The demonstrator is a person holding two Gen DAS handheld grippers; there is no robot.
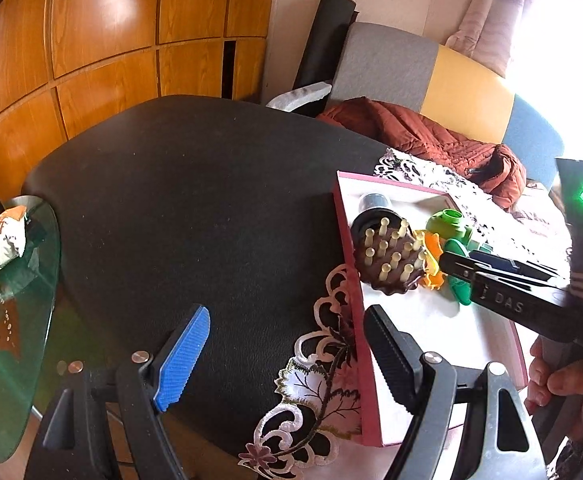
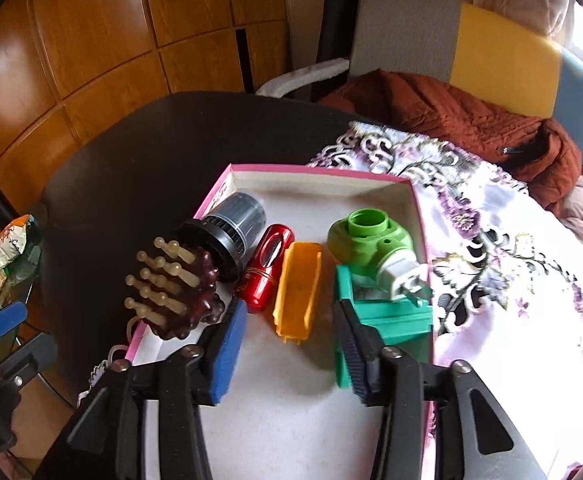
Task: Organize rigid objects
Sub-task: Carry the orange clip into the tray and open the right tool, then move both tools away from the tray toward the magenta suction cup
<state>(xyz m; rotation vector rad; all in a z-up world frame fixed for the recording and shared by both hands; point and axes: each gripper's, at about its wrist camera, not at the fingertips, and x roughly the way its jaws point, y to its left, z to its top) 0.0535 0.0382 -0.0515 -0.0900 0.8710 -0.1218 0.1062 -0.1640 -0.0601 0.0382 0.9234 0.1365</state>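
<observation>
Left wrist: my left hand-held gripper (image 1: pixel 287 354) gapes empty over the bench (image 1: pixel 195 200).

Right wrist: right hand-held gripper (image 2: pixel 291 344) spread wide above the pink box (image 2: pixel 319 170), possibly brushing the teal piece (image 2: pixel 387 316). Brown brush (image 2: pixel 171 288) overhangs the rim; a nudge tips it out.

A dark round table (image 1: pixel 195 184) stands before a wall of glossy orange-brown wooden panels (image 1: pixel 103 32). Behind it is a chair with grey, yellow and blue back (image 2: pixel 463 36), a rust-coloured quilted jacket (image 2: pixel 463 120) lying on it. Strong daylight enters from the right
</observation>
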